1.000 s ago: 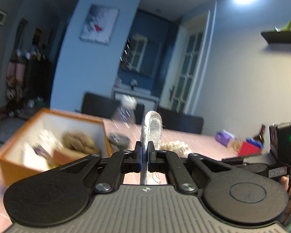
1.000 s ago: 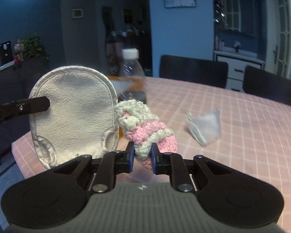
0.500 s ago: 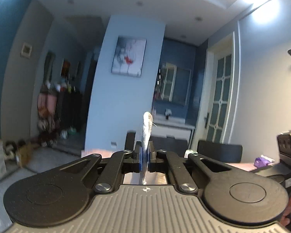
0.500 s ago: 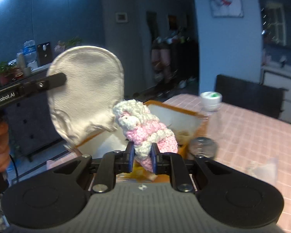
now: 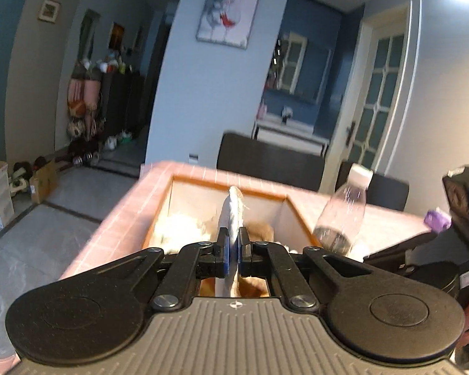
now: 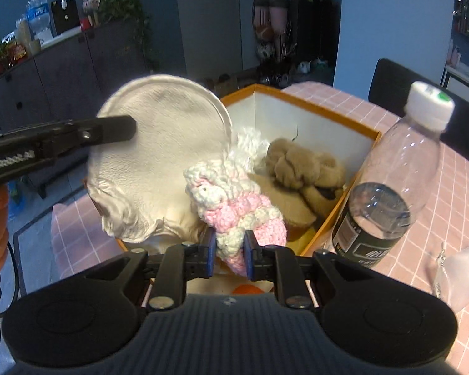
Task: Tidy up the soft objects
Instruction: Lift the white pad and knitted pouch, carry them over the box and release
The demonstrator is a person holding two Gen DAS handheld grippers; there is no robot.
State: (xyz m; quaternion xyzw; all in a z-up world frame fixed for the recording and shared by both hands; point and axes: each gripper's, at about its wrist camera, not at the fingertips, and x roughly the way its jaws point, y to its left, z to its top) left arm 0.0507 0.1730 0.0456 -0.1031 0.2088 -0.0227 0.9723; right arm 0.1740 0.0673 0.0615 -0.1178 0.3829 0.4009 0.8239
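My left gripper (image 5: 233, 250) is shut on a flat white pouch (image 5: 231, 215), seen edge-on over the orange box (image 5: 228, 184). In the right wrist view the same pouch (image 6: 159, 156) hangs broadside from the left gripper (image 6: 109, 131) above the box (image 6: 297, 100). My right gripper (image 6: 229, 250) is shut on a pink and white crocheted toy (image 6: 234, 206), held over the box's near edge. A brown plush toy (image 6: 303, 168) and a white fluffy item (image 6: 250, 143) lie inside the box.
A clear plastic bottle (image 6: 397, 181) with a white cap stands right of the box on the pink checked tablecloth (image 6: 453, 187); it also shows in the left wrist view (image 5: 344, 215). A small clear bag (image 6: 456, 272) lies at right. Dark chairs (image 5: 269, 162) stand behind the table.
Both grippers have moved with their objects to above the orange box. The left camera has tilted back down toward the box. Both grips are unchanged.
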